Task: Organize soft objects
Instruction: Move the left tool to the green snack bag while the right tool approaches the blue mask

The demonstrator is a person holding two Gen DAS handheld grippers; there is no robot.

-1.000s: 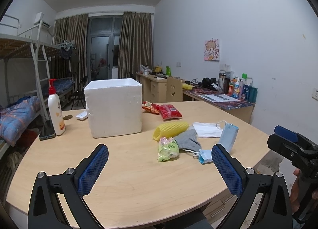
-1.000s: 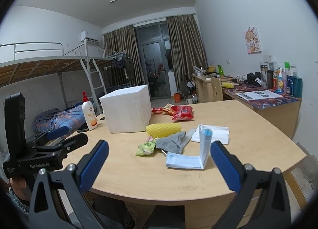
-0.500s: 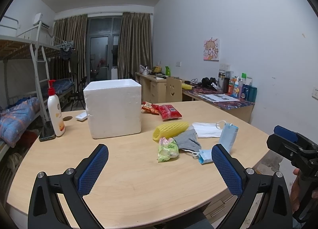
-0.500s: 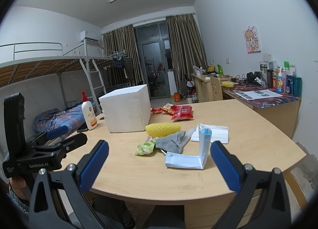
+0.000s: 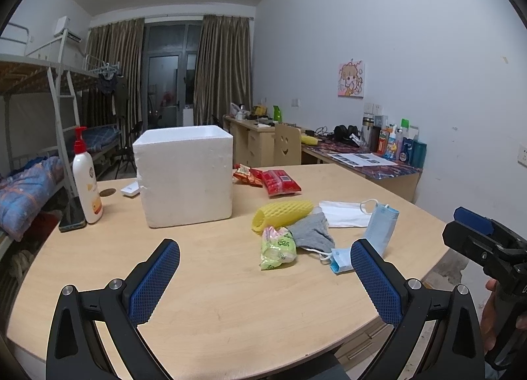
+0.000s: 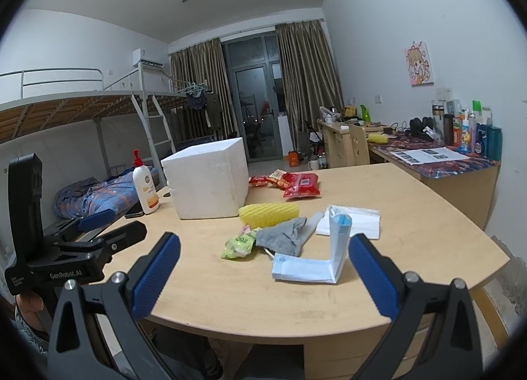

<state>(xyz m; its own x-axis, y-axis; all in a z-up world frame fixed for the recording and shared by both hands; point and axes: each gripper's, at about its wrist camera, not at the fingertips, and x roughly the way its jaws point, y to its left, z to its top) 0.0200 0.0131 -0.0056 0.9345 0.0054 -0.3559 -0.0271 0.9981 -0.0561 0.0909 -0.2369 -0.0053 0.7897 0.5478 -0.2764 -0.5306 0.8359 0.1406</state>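
White foam box (image 5: pixel 184 174) on table (image 5: pixel 214 297); contents hidden.

both claws, left claw (image 5: pixel 265 281) and right claw (image 6: pixel 263 276), gape wide, empty.

We note a white pump bottle (image 5: pixel 86 179) with a red top standing upright near the left edge of the wooden table (image 5: pixel 230 297), with a dark phone (image 5: pixel 71 215) lying flat just beside it. A bunk bed (image 6: pixel 85 106) with a metal ladder stands along the left wall, bedding (image 6: pixel 95 192) on its lower level. Brown curtains (image 5: pixel 222 70) flank a glass door. A cartoon picture (image 5: pixel 351 79) hangs on the right wall above a side desk (image 6: pixel 461 165) crowded with bottles.
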